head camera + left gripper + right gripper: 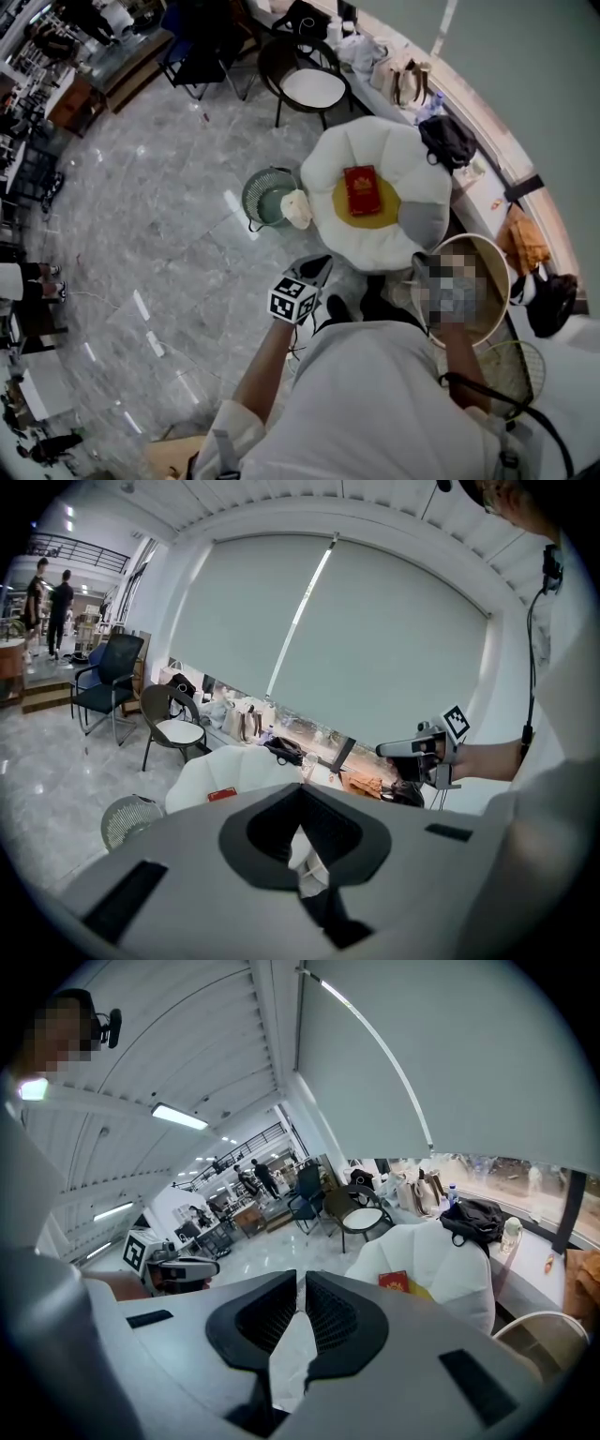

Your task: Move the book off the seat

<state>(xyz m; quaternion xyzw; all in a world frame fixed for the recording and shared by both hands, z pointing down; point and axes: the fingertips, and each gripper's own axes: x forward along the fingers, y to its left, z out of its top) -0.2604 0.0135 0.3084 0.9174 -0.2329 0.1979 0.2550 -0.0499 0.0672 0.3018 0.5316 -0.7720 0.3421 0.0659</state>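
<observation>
A red book [363, 189] lies flat on the yellow centre of a white flower-shaped seat [412, 155]. My left gripper [317, 270] hovers short of the seat's near edge, jaws shut on nothing. In the left gripper view the book [222, 794] shows beyond my shut left gripper [302, 787], with the right gripper [412, 751] held out at the right. In the right gripper view the right gripper [301, 1277] is shut and empty, the book [394, 1282] lies ahead to its right, and the left gripper [173, 1269] is at the left. In the head view a mosaic patch covers the right gripper.
A wire waste basket [267, 195] stands on the marble floor left of the seat. A black chair with a white cushion [314, 86] is behind it. A black bag [448, 139] rests on the window ledge. A round wicker basket [495, 272] sits at the seat's right.
</observation>
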